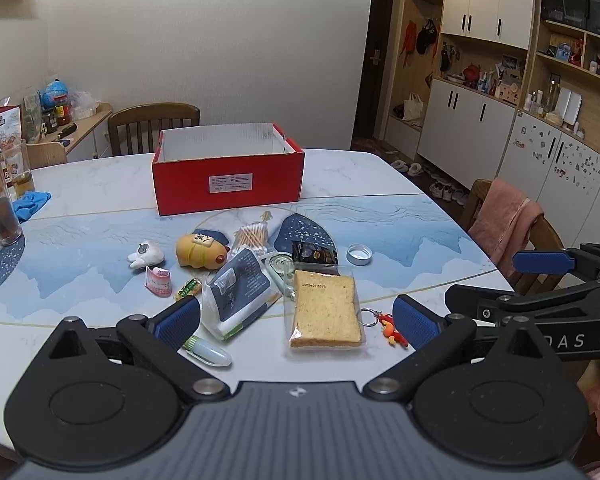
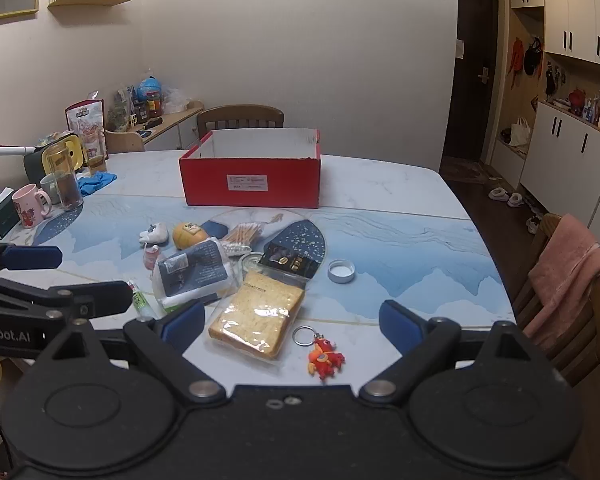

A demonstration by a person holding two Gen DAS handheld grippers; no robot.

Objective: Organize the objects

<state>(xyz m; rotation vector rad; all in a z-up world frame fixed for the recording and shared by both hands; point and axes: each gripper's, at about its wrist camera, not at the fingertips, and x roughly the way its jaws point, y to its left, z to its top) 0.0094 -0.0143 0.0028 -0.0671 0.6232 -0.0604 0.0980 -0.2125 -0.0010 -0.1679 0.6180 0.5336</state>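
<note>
Both jaws gape wide and hold nothing: the left hand-held gripper [image 1: 296, 320] and right hand-held gripper [image 2: 292, 320] hover over the counter [image 2: 400, 240]. The bagged bread slice [image 2: 256, 316] lies between the right one's fingers, the red box [image 2: 252, 176] at 12 o'clock, the orange keychain [image 2: 324, 354] at 5 o'clock of the bread

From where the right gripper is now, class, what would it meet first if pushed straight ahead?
Probably the bagged bread slice, lying between the open right gripper fingers' line; the red keychain sits just beside it. Depth is uncertain.
</note>
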